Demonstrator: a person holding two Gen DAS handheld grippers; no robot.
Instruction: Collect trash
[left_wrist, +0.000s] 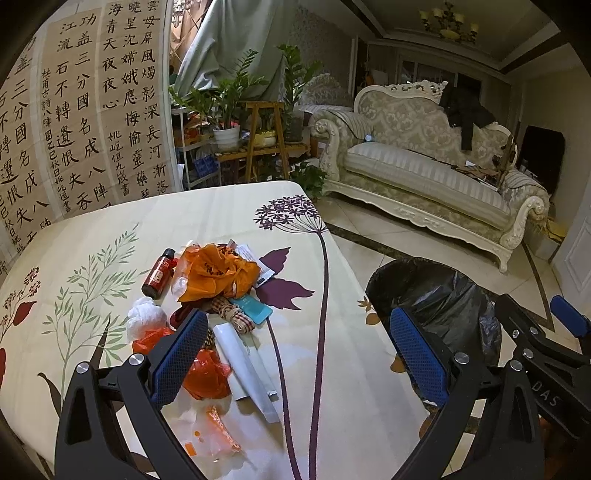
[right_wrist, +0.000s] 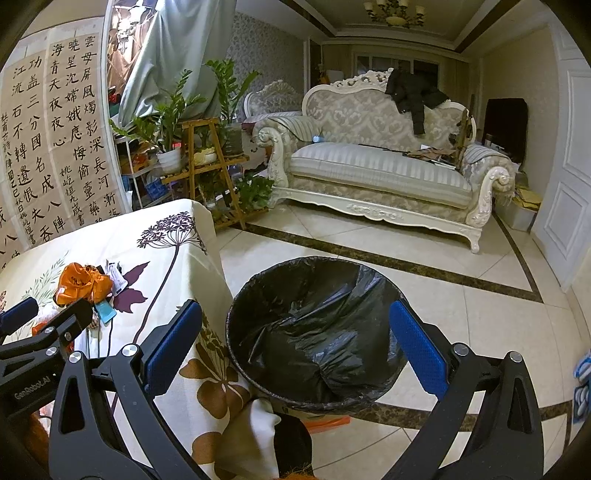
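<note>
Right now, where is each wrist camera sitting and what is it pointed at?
Left wrist: above the table, facing the trash pile with its orange bag; its own open tongs show, plus the right tongs.
Right wrist: off the table's corner, looking down into the black-lined bin; its open tongs show, with the left tongs' arm at the left edge.
Shared: orange bag, bin, tablecloth, sofa.

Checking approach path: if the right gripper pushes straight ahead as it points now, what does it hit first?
Probably the black liner inside the trash bin, which sits between the open right gripper fingers, below them; depth is unclear, so it might pass over the far rim.
</note>
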